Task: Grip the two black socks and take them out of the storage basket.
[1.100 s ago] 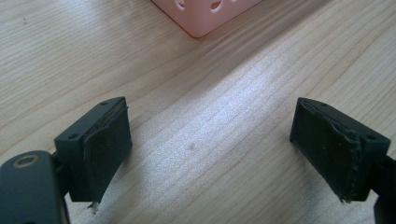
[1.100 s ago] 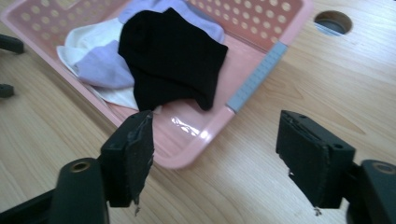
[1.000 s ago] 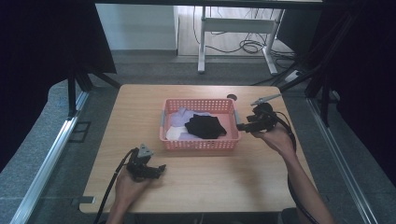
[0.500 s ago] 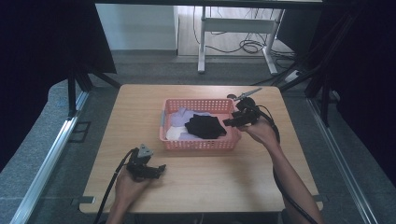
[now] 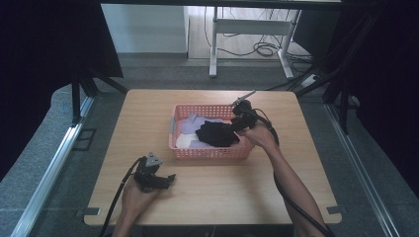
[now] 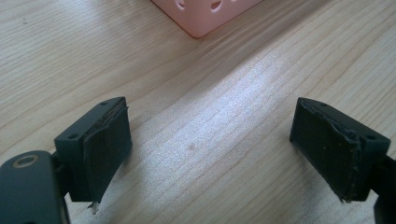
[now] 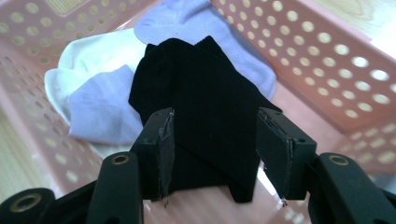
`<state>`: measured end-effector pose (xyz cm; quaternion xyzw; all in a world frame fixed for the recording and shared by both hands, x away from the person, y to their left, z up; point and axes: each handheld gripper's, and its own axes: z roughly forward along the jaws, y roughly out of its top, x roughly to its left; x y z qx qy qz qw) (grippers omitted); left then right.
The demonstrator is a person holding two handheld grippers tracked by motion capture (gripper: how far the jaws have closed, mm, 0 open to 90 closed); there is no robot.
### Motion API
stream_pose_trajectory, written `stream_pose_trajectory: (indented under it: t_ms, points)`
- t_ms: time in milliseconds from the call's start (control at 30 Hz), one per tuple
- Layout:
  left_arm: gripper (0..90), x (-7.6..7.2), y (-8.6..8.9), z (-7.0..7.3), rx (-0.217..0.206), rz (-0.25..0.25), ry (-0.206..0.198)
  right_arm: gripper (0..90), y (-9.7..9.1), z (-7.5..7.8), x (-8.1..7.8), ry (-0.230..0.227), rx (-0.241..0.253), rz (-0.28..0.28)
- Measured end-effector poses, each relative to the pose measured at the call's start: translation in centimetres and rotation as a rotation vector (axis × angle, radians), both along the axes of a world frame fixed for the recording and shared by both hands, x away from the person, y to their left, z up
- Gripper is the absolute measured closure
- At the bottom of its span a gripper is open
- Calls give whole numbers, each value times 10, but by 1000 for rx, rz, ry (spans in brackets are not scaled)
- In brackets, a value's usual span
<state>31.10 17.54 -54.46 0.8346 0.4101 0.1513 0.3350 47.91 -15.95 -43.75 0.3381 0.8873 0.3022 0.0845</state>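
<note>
Two grippers are at work over a wooden tabletop (image 5: 207, 197). The right gripper (image 7: 212, 140) reaches into a pink perforated basket (image 5: 210, 152) from its right end, and its fingers (image 7: 161, 149) stand partly apart, having just been closing, with a black sock (image 7: 205, 107) lying between them. The left finger sits against the sock's edge; the right finger (image 7: 275, 149) has a sliver of basket floor showing between it and the cloth, so the pads do not yet press on it. Beyond the fingertips, past the black sock, lie a lilac sock (image 7: 201, 23) and a white sock (image 7: 93, 56), with another lilac piece (image 7: 100, 114) to the left of the left finger.

The left gripper (image 5: 157, 179) rests low near the front of the tabletop, well apart from the basket. Its fingers (image 6: 105, 140) are spread wide over bare wood, and a corner of the basket shows ahead of them.
</note>
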Motion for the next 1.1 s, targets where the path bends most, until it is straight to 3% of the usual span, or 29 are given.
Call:
stream_pose_trajectory:
  t_ms: [167,300,400,433,700,733,800,833,867,1000,1100]
  points:
    - [122,0,0,0,2,-1,0,467,17,-11,9,20,-7,7]
    - [122,0,0,0,3,0,1,456,34,-23,19,30,-66,1]
    - [122,0,0,0,2,0,1,456,38,-27,22,43,-74,-4]
    - [122,0,0,0,3,0,1,448,41,-32,26,46,-108,-15]
    - [122,0,0,0,2,0,0,462,50,-49,33,81,-199,-33]
    - [122,0,0,0,2,0,0,489,51,-50,33,85,-207,-34]
    - [122,0,0,0,1,0,1,624,54,-53,34,103,-224,-35]
    - [122,0,0,0,1,0,1,624,54,-53,34,103,-224,-35]
    - [122,0,0,0,1,1,1,750,54,-51,33,104,-215,-33]
    - [122,0,0,0,3,0,1,839,52,-44,31,78,-205,-25]
    - [122,0,0,0,3,0,1,849,48,-35,30,71,-177,-24]
